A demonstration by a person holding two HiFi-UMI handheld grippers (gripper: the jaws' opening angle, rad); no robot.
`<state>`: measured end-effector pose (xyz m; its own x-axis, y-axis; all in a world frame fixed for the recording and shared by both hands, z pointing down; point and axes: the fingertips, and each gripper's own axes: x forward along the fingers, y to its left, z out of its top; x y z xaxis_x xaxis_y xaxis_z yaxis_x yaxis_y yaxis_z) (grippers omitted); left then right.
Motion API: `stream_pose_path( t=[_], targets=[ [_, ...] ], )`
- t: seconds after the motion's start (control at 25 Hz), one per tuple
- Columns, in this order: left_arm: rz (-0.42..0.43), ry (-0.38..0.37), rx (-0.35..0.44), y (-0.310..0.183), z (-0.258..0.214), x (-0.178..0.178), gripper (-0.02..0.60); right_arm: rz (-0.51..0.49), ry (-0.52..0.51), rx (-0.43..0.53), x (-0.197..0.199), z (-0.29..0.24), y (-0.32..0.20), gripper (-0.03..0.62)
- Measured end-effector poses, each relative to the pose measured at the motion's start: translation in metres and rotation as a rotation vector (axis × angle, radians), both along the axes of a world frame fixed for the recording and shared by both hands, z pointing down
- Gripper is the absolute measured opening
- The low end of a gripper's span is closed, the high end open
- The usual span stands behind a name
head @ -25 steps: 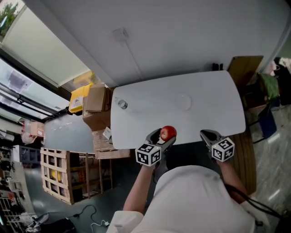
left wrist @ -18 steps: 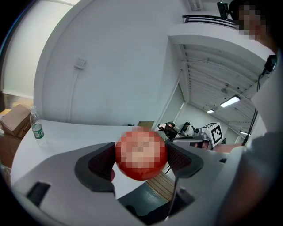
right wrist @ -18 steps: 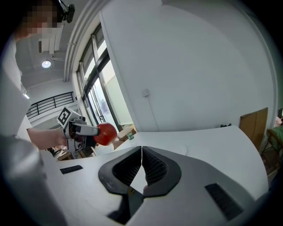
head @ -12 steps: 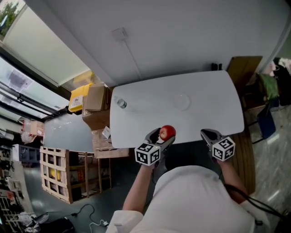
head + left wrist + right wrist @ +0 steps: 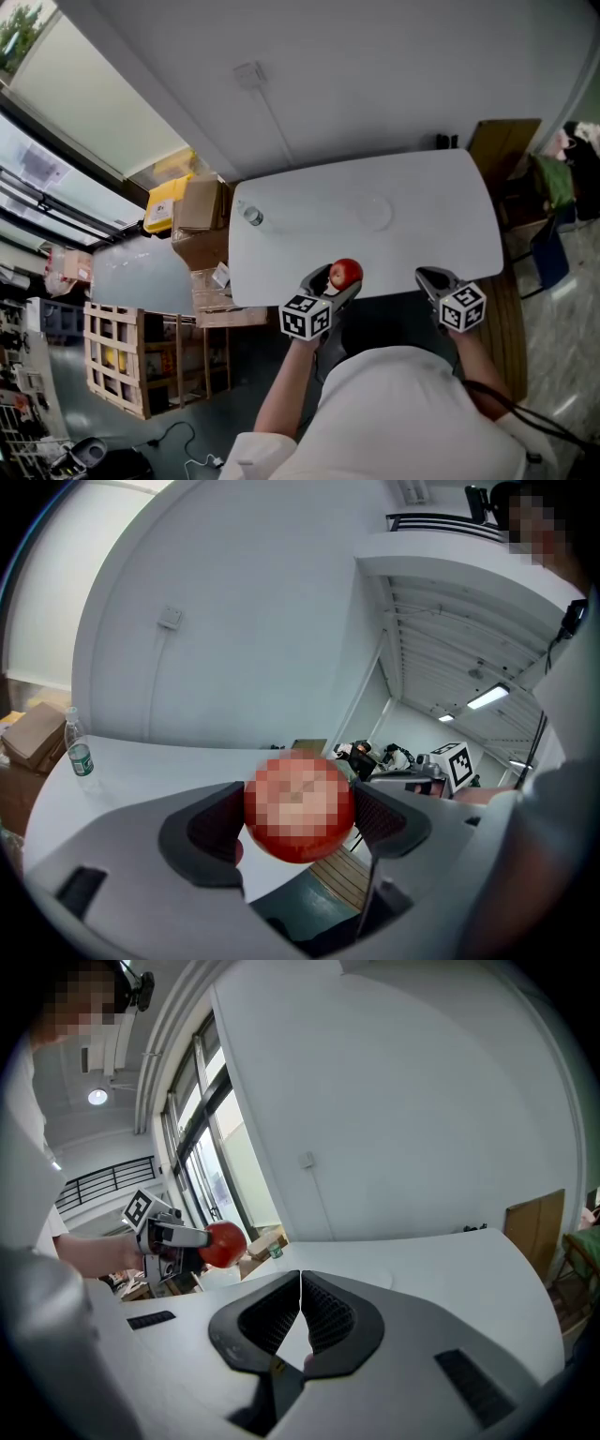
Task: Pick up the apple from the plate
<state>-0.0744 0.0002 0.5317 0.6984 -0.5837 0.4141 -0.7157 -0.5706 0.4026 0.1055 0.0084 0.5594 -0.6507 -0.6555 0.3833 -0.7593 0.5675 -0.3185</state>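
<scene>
Left tool: clamped on the apple, one dark padded jaw pressed to each side of the fruit; its own view shows the apple filling the gap between the jaws.
Right tool: jaws drawn together with only a hairline slit between the ribbed pads, nothing between them.
Apple: red and round, off the plate, held at the near edge of the counter; from the right tool's view it shows as a red ball at the tip of the left tool.
Plate: pale and round, hard to pick out against the white top, lying near the middle of the counter, well apart from the apple, with nothing on it.
Tool spacing: both at the near edge, left one toward the middle, right one toward the right end, well apart from each other.
Counter: white, rounded corners, set against a white wall.
Bottle: small, clear, upright near the far left corner of the counter; the left tool's view shows a green label on it.
Wall: a small white socket plate with a cable running down from it.
Left of the counter: cardboard boxes, a yellow box, a wooden crate on the floor.
Right of the counter: a wooden panel leaning by the far corner.
</scene>
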Motion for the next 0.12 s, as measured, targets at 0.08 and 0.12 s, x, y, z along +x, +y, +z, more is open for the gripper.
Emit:
stream_pose_path(
  t=[0.08,0.12],
  targets=[
    [-0.003,0.001,-0.002,-0.0006,0.0009,0.0004,0.365,-0.003,-0.002,-0.003,-0.0005,0.0005,-0.0006,0.035],
    [-0.005,0.001,-0.003,-0.0010,0.0012,0.0006,0.365,-0.006,-0.003,-0.004,-0.0008,0.0006,-0.0010,0.035]
  ],
)
